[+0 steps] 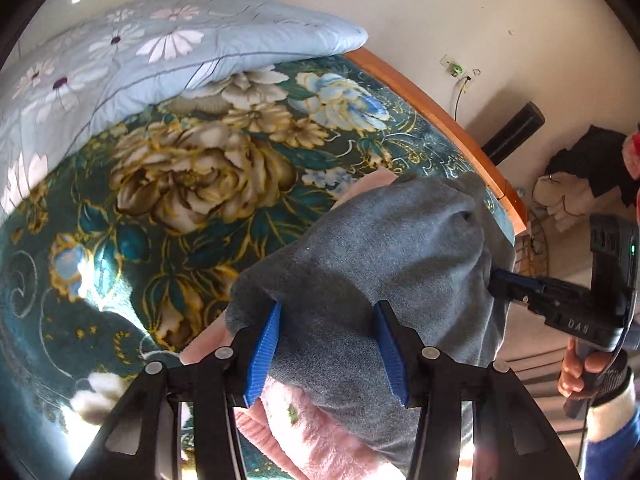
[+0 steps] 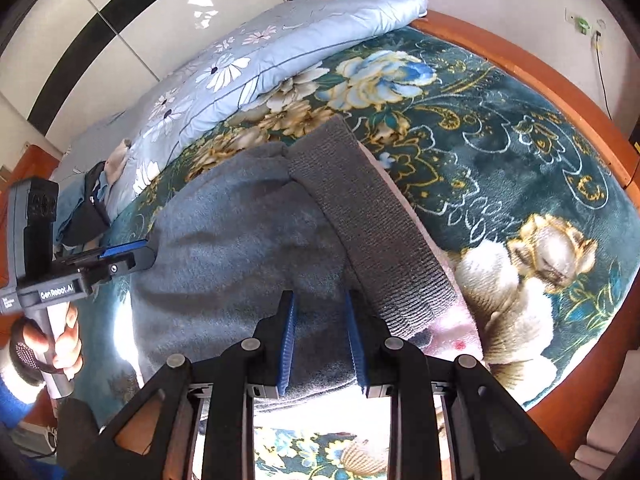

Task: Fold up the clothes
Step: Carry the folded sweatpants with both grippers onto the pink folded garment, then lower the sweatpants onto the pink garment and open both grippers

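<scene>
Grey fleece filled the left wrist view: the grey garment (image 1: 380, 264) was bunched and draped over a pink fluffy garment (image 1: 316, 440) on the teal floral blanket (image 1: 180, 184) of the bed. The left gripper (image 1: 328, 354) had its blue fingers (image 1: 264, 354) spread, with grey cloth lying between them and not pinched. The right gripper (image 1: 516, 286), held in a hand (image 1: 580, 372), reached the garment's far edge from the side; whether it had closed on the cloth I could not tell from here. A pale blue flowered quilt (image 1: 132, 52) lay heaped at the head of the bed. No basket, drawer or other container showed in this view.

From the right wrist, the grey garment (image 2: 240, 248) lay rumpled, a ribbed grey band (image 2: 372, 224) running diagonally across it with a pink edge beneath. The right gripper (image 2: 322, 350) showed its fingers somewhat apart, straddling the near hem without clamping it. The left gripper (image 2: 128, 254) met the garment's left edge, its jaws edge-on and hard to read. Dark clothes (image 2: 86, 208) sat by the quilt (image 2: 248, 60). Again no container was visible.

As a judgement, the folding looked partway: the garment was doubled over itself but loose and uneven, so squaring and flattening seemed left
</scene>
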`<state>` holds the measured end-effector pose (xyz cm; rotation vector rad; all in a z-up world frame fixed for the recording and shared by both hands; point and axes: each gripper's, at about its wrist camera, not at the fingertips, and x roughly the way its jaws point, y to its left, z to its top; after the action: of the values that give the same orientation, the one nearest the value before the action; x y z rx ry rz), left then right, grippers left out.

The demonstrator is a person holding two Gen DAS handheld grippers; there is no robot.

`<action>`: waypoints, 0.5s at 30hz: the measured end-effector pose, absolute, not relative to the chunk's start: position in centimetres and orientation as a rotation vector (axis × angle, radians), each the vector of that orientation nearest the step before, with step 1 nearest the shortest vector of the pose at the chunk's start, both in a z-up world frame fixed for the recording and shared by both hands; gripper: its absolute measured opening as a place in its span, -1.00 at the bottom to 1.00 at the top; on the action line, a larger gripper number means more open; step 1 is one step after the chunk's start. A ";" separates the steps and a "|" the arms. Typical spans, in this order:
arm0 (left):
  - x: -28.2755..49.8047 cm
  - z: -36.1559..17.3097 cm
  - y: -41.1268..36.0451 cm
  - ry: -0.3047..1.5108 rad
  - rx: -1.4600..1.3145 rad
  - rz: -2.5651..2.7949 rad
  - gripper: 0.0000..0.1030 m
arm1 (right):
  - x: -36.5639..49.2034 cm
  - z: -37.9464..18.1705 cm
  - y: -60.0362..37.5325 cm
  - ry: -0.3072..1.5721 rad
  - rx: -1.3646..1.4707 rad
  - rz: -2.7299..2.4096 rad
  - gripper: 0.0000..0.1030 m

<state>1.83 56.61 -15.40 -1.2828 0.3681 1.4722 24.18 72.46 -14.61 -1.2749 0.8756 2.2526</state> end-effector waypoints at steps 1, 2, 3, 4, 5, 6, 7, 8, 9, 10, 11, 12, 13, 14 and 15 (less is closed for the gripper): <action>1.8 -15.6 56.7 0.372 -1.295 1.469 0.00 | 24.2 -15.0 72.4 0.879 -1.275 2.246 -0.50; 1.8 -15.8 56.9 0.381 -1.304 1.466 0.00 | 24.2 -15.4 72.5 0.887 -1.271 2.238 -0.49; 1.9 -16.1 57.2 0.403 -1.309 1.461 0.01 | 24.3 -15.8 72.6 0.908 -1.262 2.230 -0.49; 2.0 -16.1 57.5 0.426 -1.309 1.460 0.02 | 24.4 -15.9 72.8 0.938 -1.249 2.220 -0.49; 2.1 -15.8 57.6 0.431 -1.304 1.463 0.02 | 24.6 -16.1 72.9 0.965 -1.234 2.212 -0.49; 2.1 -15.5 57.6 0.430 -1.299 1.466 0.01 | 24.7 -15.6 72.9 0.976 -1.215 2.208 -0.49; 2.2 -15.0 57.3 0.419 -1.290 1.470 0.01 | 24.8 -15.2 72.9 0.986 -1.196 2.204 -0.49; 2.2 -14.4 57.0 0.404 -1.279 1.473 0.01 | 25.0 -14.8 72.8 0.993 -1.178 2.202 -0.49; 2.3 -13.8 56.7 0.390 -1.268 1.477 0.01 | 25.0 -14.2 72.3 0.974 -1.167 2.210 -0.49; 2.5 -13.3 56.3 0.379 -1.259 1.480 0.01 | 25.0 -13.7 71.7 0.956 -1.156 2.218 -0.49; 2.8 -12.8 55.9 0.371 -1.249 1.482 0.01 | 25.1 -13.2 70.9 0.938 -1.149 2.227 -0.49; 3.3 -12.4 55.4 0.373 -1.233 1.491 0.01 | 25.1 -13.0 70.0 0.922 -1.141 2.233 -0.49; 3.8 -12.1 54.8 0.380 -1.215 1.502 0.01 | 25.2 -12.9 69.0 0.913 -1.140 2.231 -0.49; 4.4 -12.1 54.2 0.385 -1.212 1.507 0.01 | 25.3 -12.9 68.0 0.904 -1.138 2.229 -0.49; 5.0 -12.3 53.5 0.389 -1.214 1.510 0.01 | 25.3 -12.8 67.0 0.898 -1.137 2.227 -0.49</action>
<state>4.96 53.49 -12.35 -1.2139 0.3892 1.5105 25.34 67.04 -12.85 -1.1371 0.8984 2.2272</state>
